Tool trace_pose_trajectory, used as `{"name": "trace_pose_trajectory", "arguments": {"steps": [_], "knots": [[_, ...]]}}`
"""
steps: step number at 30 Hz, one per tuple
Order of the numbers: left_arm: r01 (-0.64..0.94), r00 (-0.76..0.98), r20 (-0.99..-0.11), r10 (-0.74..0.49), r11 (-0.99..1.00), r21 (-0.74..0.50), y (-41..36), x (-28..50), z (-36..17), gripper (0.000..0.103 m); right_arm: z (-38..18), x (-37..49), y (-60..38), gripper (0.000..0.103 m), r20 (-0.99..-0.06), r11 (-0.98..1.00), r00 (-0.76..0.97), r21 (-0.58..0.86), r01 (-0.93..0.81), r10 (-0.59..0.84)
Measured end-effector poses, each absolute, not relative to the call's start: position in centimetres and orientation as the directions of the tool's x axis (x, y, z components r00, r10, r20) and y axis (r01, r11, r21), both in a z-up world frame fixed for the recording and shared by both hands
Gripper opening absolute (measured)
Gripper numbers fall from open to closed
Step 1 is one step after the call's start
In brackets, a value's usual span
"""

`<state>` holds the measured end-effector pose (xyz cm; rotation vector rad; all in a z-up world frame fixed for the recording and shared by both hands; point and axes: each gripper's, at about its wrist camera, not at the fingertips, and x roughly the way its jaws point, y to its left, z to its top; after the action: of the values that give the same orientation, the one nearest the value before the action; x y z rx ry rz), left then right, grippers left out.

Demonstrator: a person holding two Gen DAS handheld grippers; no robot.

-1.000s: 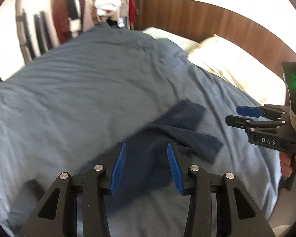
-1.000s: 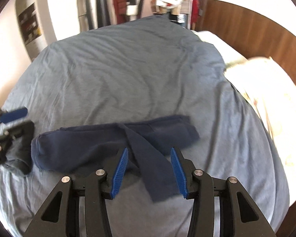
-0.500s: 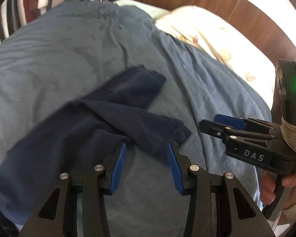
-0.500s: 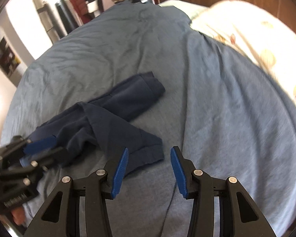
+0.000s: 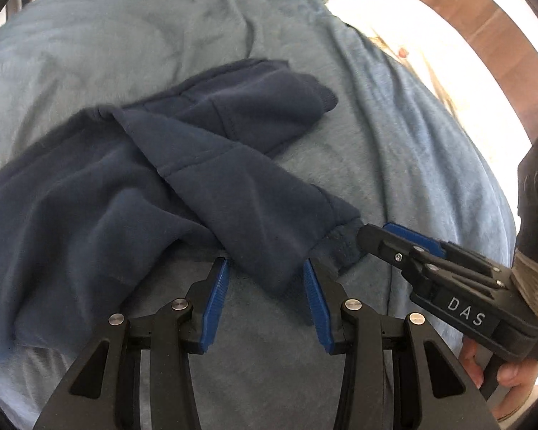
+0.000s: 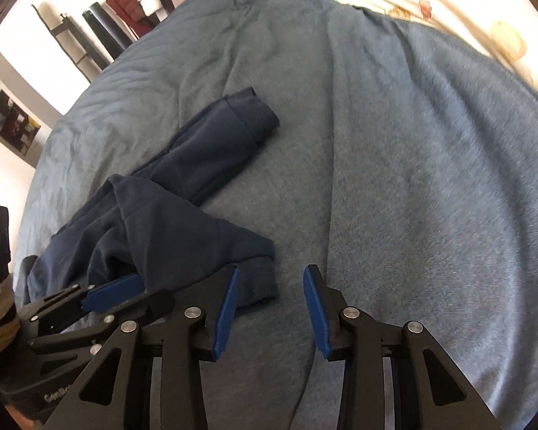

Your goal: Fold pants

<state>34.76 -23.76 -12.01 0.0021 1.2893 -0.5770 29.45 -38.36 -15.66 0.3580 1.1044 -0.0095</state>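
The dark navy fleece pants [image 5: 132, 193] run off the left wrist view's left edge, waistband unseen.

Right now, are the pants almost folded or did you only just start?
Only just starting. Done: nothing yet; the navy pants lie rumpled on the blue bedspread, legs crossed. In hand: both grippers are open at the near leg's cuff, the left gripper and the right gripper; neither grips cloth. Left: straighten the legs, then fold.
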Motion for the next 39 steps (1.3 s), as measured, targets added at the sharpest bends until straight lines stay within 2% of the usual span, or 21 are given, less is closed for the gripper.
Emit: {"name": "trace_pose_trajectory", "arguments": {"steps": [3, 5, 6, 8, 9, 13, 19, 24, 30, 34, 36, 38, 39], "knots": [[0.396, 0.127, -0.91, -0.395, 0.861, -0.319, -24.3, 34.9, -12.8, 0.038, -16.8, 29.9, -38.7, 0.033, -0.879, 0.932, 0.433, 0.307, 0.194, 0.199], [0.405, 0.106, -0.912, -0.395, 0.855, -0.324, -24.7, 34.8, -12.9, 0.021, -17.6, 30.2, -39.0, 0.033, -0.881, 0.922, 0.417, 0.331, 0.203, 0.224], [0.408, 0.1, -0.911, -0.399, 0.852, -0.328, -24.9, 35.0, -12.7, 0.019, -17.8, 30.4, -38.9, 0.032, -0.882, 0.92, 0.412, 0.333, 0.205, 0.228], [0.423, 0.105, -0.907, -0.407, 0.844, -0.33, -25.2, 35.2, -11.7, 0.015, -18.0, 30.6, -38.9, 0.02, -0.88, 0.915, 0.402, 0.352, 0.198, 0.251], [0.432, 0.109, -0.905, -0.411, 0.839, -0.329, -25.3, 35.3, -11.1, 0.015, -18.0, 30.8, -38.9, 0.012, -0.875, 0.909, 0.401, 0.37, 0.192, 0.271], [0.472, 0.152, -0.888, -0.435, 0.821, -0.321, -25.6, 36.2, -7.4, 0.014, -16.5, 30.8, -38.7, 0.009, -0.856, 0.897, 0.421, 0.403, 0.18, 0.3], [0.547, 0.225, -0.857, -0.463, 0.788, -0.282, -27.1, 39.7, -3.7, 0.014, -12.5, 31.6, -39.7, 0.008, -0.792, 0.856, 0.523, 0.475, 0.206, 0.313], [0.597, 0.242, -0.864, -0.441, 0.77, -0.226, -28.5, 43.0, -4.0, 0.014, -11.6, 34.6, -40.9, 0.008, -0.759, 0.83, 0.575, 0.508, 0.232, 0.304], [0.608, 0.203, -0.88, -0.429, 0.759, -0.23, -29.2, 47.1, -6.1, 0.015, -13.7, 38.5, -42.3, 0.008, -0.756, 0.796, 0.574, 0.54, 0.274, 0.315], [0.623, 0.196, -0.89, -0.413, 0.753, -0.212, -29.8, 48.3, -7.0, 0.02, -14.7, 40.1, -42.8, 0.009, -0.762, 0.787, 0.573, 0.538, 0.301, 0.302], [0.632, 0.215, -0.888, -0.406, 0.751, -0.19, -30.2, 49.0, -7.0, 0.027, -14.8, 40.4, -42.9, 0.01, -0.764, 0.791, 0.577, 0.529, 0.307, 0.288], [0.645, 0.262, -0.879, -0.399, 0.749, -0.148, -30.0, 49.2, -6.4, 0.039, -14.4, 40.7, -43.1, 0.018, -0.778, 0.817, 0.584, 0.482, 0.317, 0.232], [0.646, 0.292, -0.871, -0.396, 0.753, -0.126, -29.8, 49.4, -6.0, 0.042, -14.1, 40.8, -43.1, 0.026, -0.786, 0.828, 0.586, 0.454, 0.33, 0.198]]}}
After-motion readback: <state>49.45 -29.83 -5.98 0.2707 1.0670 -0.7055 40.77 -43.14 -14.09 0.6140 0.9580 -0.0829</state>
